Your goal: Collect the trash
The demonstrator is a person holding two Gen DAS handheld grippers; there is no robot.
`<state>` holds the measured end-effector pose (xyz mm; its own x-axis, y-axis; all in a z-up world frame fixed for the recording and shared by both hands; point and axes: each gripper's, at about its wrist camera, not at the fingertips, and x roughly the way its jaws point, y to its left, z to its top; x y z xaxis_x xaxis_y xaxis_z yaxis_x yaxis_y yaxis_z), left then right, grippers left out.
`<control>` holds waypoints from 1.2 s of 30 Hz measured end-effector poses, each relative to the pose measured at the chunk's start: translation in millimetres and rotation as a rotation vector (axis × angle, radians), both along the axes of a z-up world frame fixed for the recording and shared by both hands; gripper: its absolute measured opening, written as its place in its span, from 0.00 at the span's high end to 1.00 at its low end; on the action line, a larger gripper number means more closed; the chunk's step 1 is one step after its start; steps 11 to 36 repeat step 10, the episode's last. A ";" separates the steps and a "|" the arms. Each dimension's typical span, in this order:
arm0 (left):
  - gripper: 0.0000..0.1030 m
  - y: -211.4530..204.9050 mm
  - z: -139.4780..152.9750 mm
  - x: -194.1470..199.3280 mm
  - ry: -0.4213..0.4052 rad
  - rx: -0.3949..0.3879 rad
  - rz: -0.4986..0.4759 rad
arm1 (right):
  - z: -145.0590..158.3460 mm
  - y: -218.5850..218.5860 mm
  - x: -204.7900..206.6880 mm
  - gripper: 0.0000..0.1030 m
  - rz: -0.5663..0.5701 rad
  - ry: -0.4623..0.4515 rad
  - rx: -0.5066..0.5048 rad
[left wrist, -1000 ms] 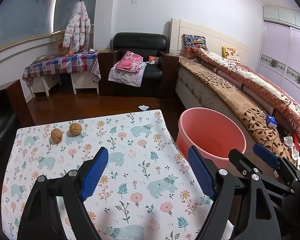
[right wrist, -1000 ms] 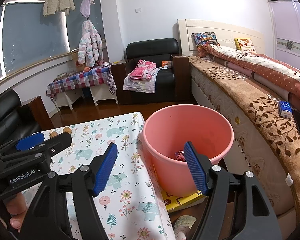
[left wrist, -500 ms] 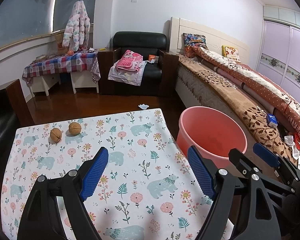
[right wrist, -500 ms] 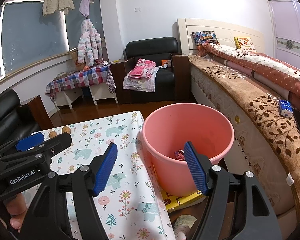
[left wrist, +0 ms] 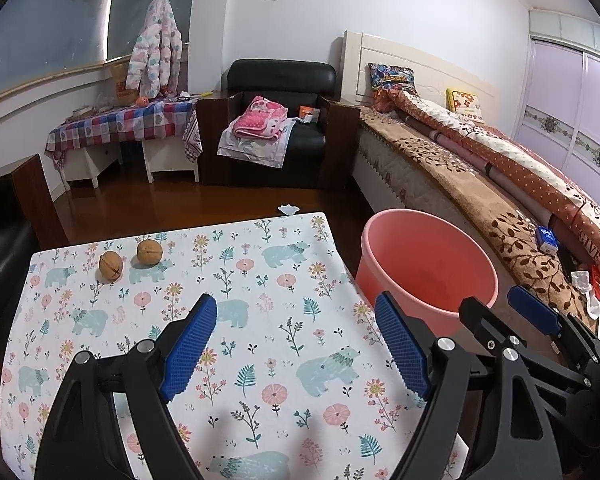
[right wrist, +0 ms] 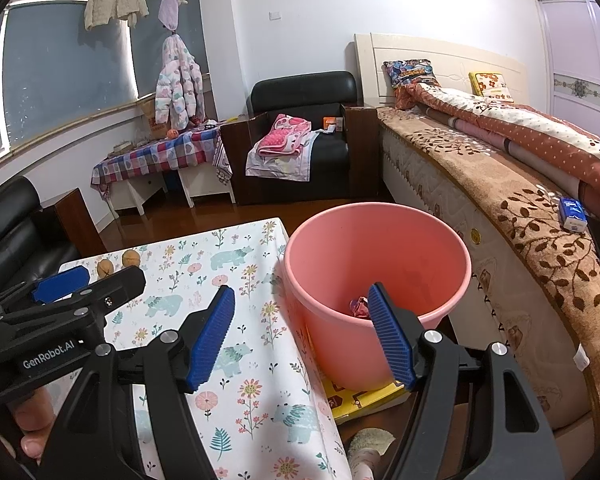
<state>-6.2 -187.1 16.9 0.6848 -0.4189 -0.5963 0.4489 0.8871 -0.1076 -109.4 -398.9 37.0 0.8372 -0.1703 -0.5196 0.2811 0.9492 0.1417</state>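
One crumpled wrapper (right wrist: 359, 306) lies in my pink bucket (right wrist: 380, 248); two walnuts (left wrist: 111, 265) sit on the tabletop (left wrist: 260, 280), beyond both released, empty jaws.

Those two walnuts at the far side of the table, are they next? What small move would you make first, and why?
Probably yes: reach the left gripper forward toward the two walnuts. They are the only loose things on the table, both grippers are open and empty, and the pink bucket beside it already holds a wrapper.

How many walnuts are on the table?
2. Both sit side by side near the far left corner of the table: the left walnut and the right walnut, close but apart. No others show.
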 end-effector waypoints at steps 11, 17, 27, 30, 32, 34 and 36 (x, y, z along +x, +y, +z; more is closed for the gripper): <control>0.23 0.6 -4.0 4.9 0.021 0.007 0.006 | -3.2 3.4 0.0 0.33 0.005 0.015 0.003; 0.23 0.6 -4.0 4.9 0.021 0.007 0.006 | -3.2 3.4 0.0 0.33 0.005 0.015 0.003; 0.23 0.6 -4.0 4.9 0.021 0.007 0.006 | -3.2 3.4 0.0 0.33 0.005 0.015 0.003; 0.23 0.6 -4.0 4.9 0.021 0.007 0.006 | -3.2 3.4 0.0 0.33 0.005 0.015 0.003; 0.23 0.6 -4.0 4.9 0.021 0.007 0.006 | -3.2 3.4 0.0 0.33 0.005 0.015 0.003; 0.23 0.6 -4.0 4.9 0.021 0.007 0.006 | -3.2 3.4 0.0 0.33 0.005 0.015 0.003; 0.23 0.6 -4.0 4.9 0.021 0.007 0.006 | -3.2 3.4 0.0 0.33 0.005 0.015 0.003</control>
